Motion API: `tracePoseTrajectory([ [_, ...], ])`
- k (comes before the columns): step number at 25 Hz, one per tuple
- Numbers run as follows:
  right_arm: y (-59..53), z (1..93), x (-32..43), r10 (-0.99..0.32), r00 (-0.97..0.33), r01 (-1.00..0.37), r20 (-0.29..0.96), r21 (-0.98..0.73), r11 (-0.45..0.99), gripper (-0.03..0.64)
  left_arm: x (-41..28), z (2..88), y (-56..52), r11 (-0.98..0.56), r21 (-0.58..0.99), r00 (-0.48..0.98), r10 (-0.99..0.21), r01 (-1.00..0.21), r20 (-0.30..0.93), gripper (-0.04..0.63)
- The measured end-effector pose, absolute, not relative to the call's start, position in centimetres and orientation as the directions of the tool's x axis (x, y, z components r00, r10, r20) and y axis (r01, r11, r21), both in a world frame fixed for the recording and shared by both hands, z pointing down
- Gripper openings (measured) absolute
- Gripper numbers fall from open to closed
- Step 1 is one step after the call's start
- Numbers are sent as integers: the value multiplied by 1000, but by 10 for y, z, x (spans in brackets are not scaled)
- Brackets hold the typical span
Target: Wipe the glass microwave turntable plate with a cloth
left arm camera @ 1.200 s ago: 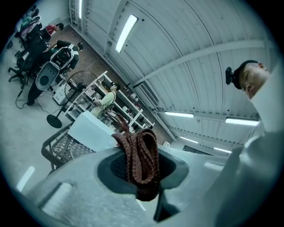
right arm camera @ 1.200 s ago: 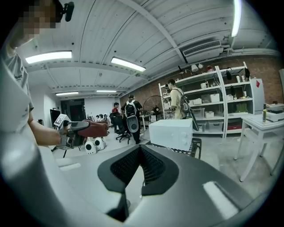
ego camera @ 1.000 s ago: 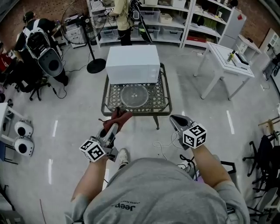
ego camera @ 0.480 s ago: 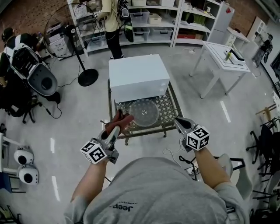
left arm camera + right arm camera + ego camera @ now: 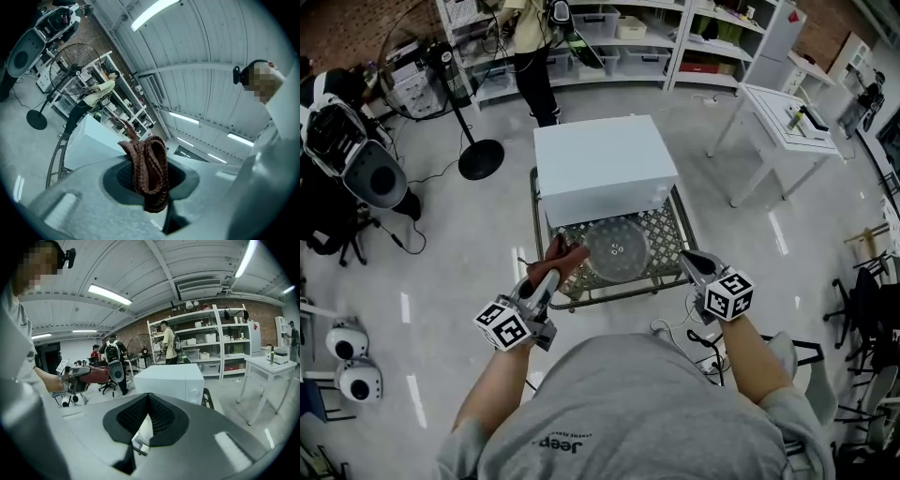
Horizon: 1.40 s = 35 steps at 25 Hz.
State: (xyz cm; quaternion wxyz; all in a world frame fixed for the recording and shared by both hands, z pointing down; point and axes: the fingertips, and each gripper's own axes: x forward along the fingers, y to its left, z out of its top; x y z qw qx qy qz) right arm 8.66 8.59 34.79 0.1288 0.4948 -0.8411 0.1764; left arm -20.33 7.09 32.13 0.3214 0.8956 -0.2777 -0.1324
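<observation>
Poster: Since a second ago we've walked right up to the table (image 5: 661, 236). The white microwave (image 5: 602, 166) and the glass turntable plate (image 5: 616, 249) now sit much nearer both grippers.

Reply: Nice, so what are we actually holding?

Poster: Our left hand-held gripper (image 5: 547, 275) is clamped on the reddish-brown cloth (image 5: 563, 254). A folded bunch of it sticks out past the jaws, over the table's near-left edge and just beside the plate. We can't tell if it touches the glass. Our right hand-held gripper (image 5: 687, 258) has its jaws pressed together at the tips with nothing in them, by the near-right corner.

Reply: And the plate?

Poster: It's lying flat on the lattice top, right in front of the microwave. There are bins on the shelves (image 5: 712, 56) at the back, but what's in them is too small for us to make out.
</observation>
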Motion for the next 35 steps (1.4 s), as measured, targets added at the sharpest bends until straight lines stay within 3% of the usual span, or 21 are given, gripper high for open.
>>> tracePoseTrajectory([
  [13, -21, 361, 172, -671, -662, -746, 334, -216, 630, 9, -106, 330, 21, -541, 623, 694, -720, -564, 3, 74],
  [19, -47, 375, 175, -574, -734, -662, 364, -195, 723, 9, -84, 332, 3, -474, 664, 635, -772, -578, 1, 74],
  [35, -69, 513, 133, -532, -611, -739, 586, -182, 649, 9, -125, 408, -50, -537, 655, 768, -631, -531, 105, 74],
])
